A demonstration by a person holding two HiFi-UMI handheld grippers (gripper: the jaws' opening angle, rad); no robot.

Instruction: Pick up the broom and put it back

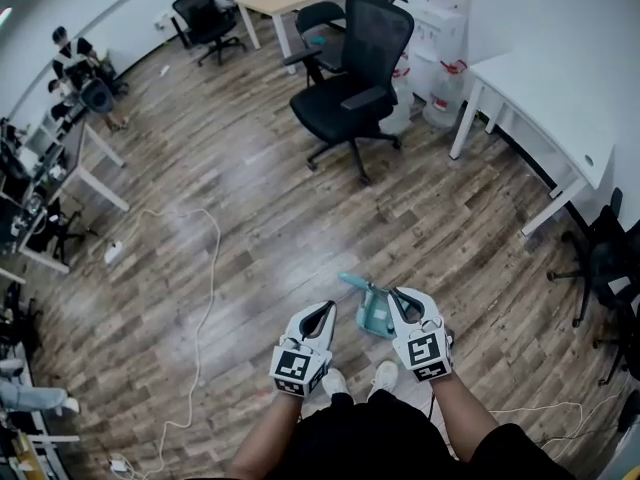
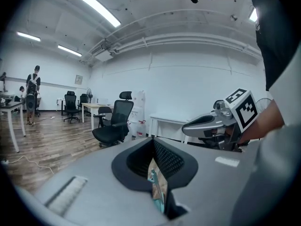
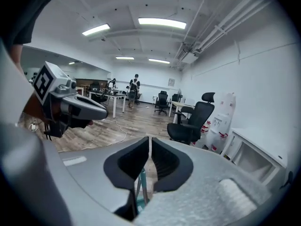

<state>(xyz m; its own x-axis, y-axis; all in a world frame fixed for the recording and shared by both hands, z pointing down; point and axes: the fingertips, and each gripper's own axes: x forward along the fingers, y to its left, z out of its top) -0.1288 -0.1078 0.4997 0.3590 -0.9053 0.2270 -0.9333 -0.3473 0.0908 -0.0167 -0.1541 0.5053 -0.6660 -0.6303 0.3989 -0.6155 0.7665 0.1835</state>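
Both tongs hang over the wood floor (image 1: 240,228) in front of the person's shoes. The left tongs (image 1: 326,309) are clenched on nothing. The right tongs (image 1: 398,294) are all but clenched, a thin slit between the jaws, also holding nothing. The teal broom (image 1: 374,309) sits on the floor between the two tongs, below them.

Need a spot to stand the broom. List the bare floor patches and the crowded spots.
Bare: the floor between the cable and the white desk, in front of the office chair. Crowded: at the feet around the broom, and along the left-side desks.
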